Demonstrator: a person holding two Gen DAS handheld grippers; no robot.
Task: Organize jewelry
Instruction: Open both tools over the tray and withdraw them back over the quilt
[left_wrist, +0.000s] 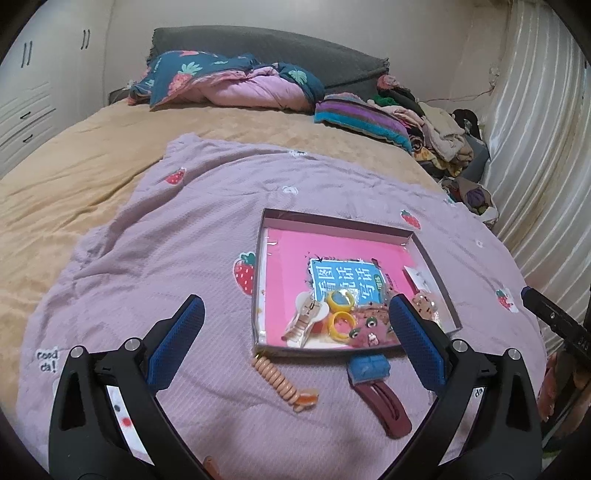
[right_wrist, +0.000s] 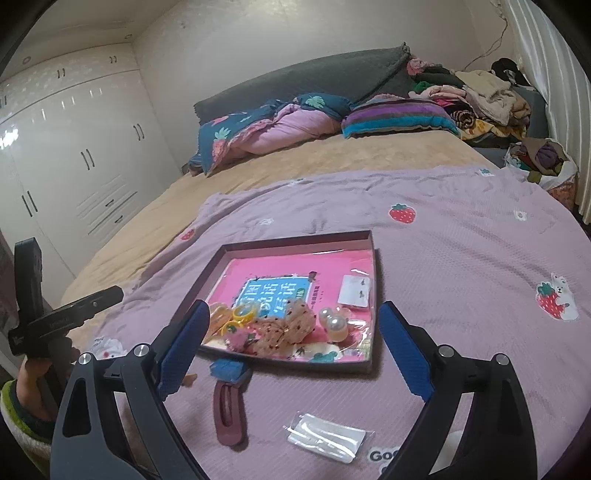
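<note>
Both claws — left claw (left_wrist: 295, 325), right claw (right_wrist: 291, 332) — gape wide, empty, above the tray (left_wrist: 334, 221).

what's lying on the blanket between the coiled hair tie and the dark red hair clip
Nothing: in the left wrist view, only bare purple blanket separates the coiled hair tie from the dark red hair clip.

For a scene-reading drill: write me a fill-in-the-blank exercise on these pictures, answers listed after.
1. The two yellow rings lie inside the shallow ____.
2. The dark red hair clip lies on the lilac blanket, ____ the box.
3. The clear plastic packet lies between the fingers of the ____ claw.
4. The left claw holds ____.

Missing words: box; outside; right; nothing
</note>
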